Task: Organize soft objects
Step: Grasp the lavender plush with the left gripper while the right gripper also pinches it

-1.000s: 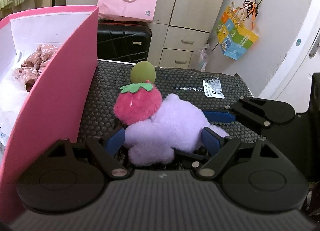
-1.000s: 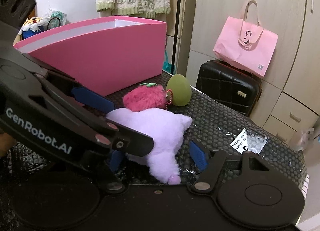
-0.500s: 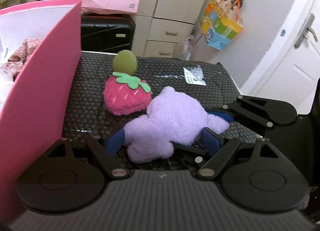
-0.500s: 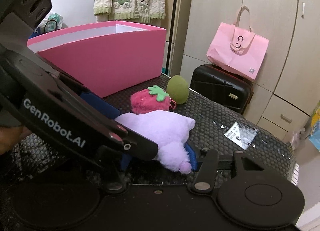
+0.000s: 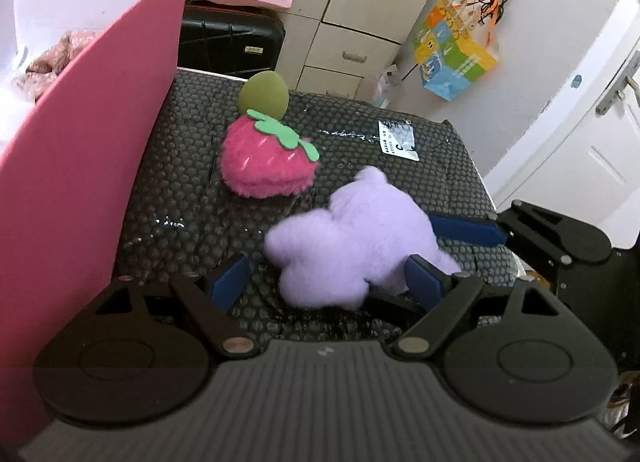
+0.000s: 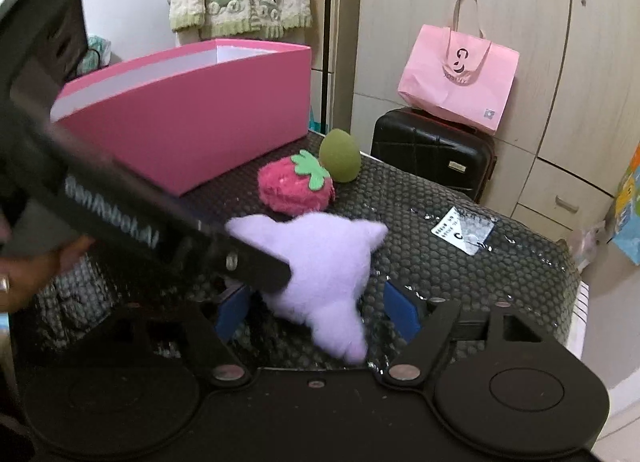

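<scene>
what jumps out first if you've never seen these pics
A fluffy lilac plush toy lies on the black bubble-textured surface, between both open tongs. Behind it sit a fuzzy pink strawberry plush and an olive-green egg-shaped sponge, beside a big pink cardboard box.

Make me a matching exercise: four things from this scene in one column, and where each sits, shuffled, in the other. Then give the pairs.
Things:
1. purple plush
2. strawberry plush
3. green egg-shaped sponge
4. pink paper bag

Places:
A. on top of the black suitcase
B. beside the pink box, touching the green sponge
C. at the far edge of the black textured surface, behind the strawberry
D. between the open jaws of both grippers

Pairs: 1-D, 2-B, 3-C, 4-A
</scene>
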{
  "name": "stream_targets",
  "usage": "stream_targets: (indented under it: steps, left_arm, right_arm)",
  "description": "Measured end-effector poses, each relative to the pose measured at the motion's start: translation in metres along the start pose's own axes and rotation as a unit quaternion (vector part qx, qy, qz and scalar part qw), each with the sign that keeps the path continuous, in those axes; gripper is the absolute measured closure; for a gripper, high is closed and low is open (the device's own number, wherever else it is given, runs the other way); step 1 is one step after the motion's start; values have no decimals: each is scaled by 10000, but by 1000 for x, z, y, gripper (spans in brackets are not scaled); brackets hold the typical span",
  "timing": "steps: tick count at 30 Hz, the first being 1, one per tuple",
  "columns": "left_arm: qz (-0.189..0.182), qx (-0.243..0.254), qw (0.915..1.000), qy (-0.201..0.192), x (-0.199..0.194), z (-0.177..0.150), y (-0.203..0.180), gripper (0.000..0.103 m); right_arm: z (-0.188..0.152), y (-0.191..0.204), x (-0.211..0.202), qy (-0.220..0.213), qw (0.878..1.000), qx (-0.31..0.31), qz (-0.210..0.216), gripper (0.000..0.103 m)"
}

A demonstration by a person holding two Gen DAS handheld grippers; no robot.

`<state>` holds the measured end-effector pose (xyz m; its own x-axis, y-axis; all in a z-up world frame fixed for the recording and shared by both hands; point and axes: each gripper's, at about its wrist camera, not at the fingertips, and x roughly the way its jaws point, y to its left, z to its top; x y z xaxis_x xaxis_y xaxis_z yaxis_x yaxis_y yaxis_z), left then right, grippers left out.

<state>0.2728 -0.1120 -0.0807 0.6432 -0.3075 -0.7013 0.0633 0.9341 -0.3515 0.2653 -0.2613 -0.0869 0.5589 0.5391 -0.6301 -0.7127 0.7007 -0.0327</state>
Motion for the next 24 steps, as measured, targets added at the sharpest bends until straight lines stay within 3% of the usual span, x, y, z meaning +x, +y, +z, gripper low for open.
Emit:
stream_targets:
  steps: [3, 5, 7, 10, 14, 24]
  left_arm:
    - [11, 6, 10000, -21, 0, -1, -2, 19]
    - [-36, 38, 10000, -19, 0, -3, -3, 22]
    - [-67, 174, 9998, -21, 0, -4, -6, 31]
    - [27, 470, 9988, -141, -3, -7, -13, 33]
    - [61, 738, 9970, -222, -8, -9, -19, 34]
    - [-266, 1022, 9944, -71, -31, -20, -21, 34]
  right_arm:
    - [2, 2, 5, -42, 9999, -143, -72, 26]
    - [1, 6, 7, -42, 9997, -218, -31, 34]
    - [1, 8, 9, -46, 9998, -202, -8, 37]
    - [-2, 14, 9, -66, 9996, -237, -117, 39]
    - [-4, 16, 7, -102, 9996, -172, -221, 40]
    - [-13, 32, -18, -164, 9993, 107, -321, 40]
